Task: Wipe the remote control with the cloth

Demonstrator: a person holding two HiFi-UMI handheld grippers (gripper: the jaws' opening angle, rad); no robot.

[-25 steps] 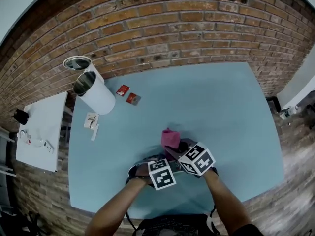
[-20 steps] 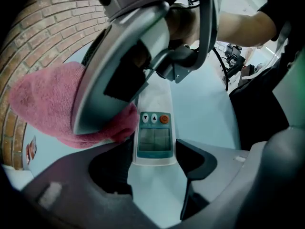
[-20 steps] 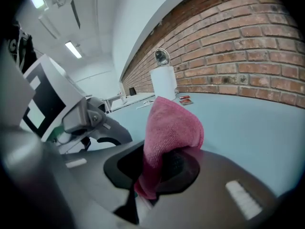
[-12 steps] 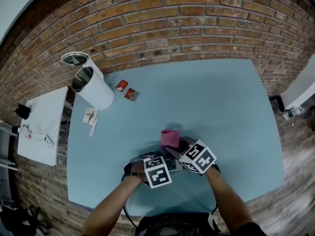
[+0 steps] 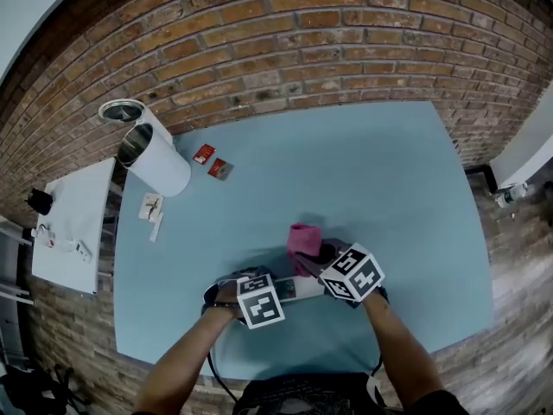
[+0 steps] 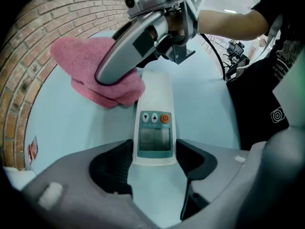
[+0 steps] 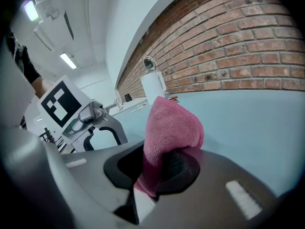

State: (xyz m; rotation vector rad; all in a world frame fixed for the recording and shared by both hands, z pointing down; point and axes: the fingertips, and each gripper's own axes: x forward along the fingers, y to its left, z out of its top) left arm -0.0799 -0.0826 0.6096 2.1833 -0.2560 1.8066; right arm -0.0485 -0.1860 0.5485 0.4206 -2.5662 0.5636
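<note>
Remote control point(image 6: 153, 128): lying flat on the blue table point(image 5: 363, 171), display facing up.
Left gripper point(image 6: 153, 161): pinching the remote's near end.
Cloth point(image 6: 95, 75): pink, touching the remote's far end.
Right gripper point(image 7: 159, 168): clamping the cloth.

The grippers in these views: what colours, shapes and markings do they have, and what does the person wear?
The left gripper and the right gripper have smooth grey shells, black around the jaws. Each carries a white cube with black square markers. Forearms are uncovered; the top is black with pale print.
</note>
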